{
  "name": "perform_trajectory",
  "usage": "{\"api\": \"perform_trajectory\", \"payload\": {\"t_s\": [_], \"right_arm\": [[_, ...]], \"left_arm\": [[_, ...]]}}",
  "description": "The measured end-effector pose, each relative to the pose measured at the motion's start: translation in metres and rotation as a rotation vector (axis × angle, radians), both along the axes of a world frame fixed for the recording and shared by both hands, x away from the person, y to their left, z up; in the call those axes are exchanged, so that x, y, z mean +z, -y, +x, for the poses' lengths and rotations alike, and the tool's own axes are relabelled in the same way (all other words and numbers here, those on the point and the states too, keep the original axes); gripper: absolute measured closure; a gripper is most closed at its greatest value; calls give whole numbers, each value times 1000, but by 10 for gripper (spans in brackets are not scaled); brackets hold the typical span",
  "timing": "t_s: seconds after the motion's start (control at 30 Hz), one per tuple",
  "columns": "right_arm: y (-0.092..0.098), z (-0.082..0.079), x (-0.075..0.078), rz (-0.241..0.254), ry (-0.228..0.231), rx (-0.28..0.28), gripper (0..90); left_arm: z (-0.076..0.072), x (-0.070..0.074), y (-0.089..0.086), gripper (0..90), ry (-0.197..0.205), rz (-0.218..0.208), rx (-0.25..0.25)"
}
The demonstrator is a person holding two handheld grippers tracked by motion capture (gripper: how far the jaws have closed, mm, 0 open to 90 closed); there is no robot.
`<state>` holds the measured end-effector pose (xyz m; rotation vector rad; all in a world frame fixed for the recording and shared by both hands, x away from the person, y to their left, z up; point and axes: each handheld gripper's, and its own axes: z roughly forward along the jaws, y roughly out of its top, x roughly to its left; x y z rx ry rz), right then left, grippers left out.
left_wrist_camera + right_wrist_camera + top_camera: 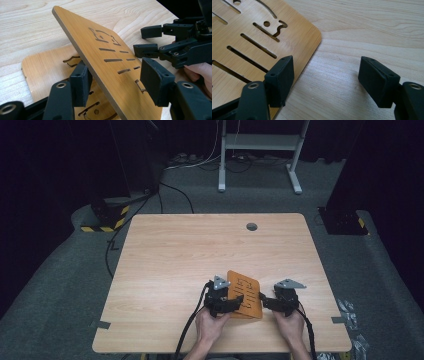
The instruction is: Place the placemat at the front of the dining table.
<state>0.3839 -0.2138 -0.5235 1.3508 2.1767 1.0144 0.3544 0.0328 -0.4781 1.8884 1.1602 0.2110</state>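
Observation:
Two thin bamboo boards with cut slots lie near the table's front edge. The lower board (42, 67) lies flat. The upper board (107, 50) (246, 295) is tilted, one edge raised. My left gripper (115, 75) (239, 300) straddles that raised edge with its jaws wide apart: one pad touches the underside, the other stands over the top face. My right gripper (327, 72) (264, 301) (146, 41) is open just off a rounded board corner (249, 37), with bare table between its pads.
The wooden table (200, 250) has a round cable hole (251, 226) at the back. Cables trail from both grippers over the front edge. Beyond the table are a white desk frame (260, 150) and a yellow-black striped block (107, 217) on the floor.

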Motion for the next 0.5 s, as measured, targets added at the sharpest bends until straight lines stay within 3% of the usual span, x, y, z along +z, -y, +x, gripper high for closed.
{"api": "perform_trajectory", "payload": {"t_s": [0.23,0.5], "right_arm": [[0,0,0,-2,-5,-2,287],[-1,-1,0,-10,-6,-8,290]], "left_arm": [[-2,6,5,475,29,16,-5],[-3,9,13,505,14,48,-16]]}}
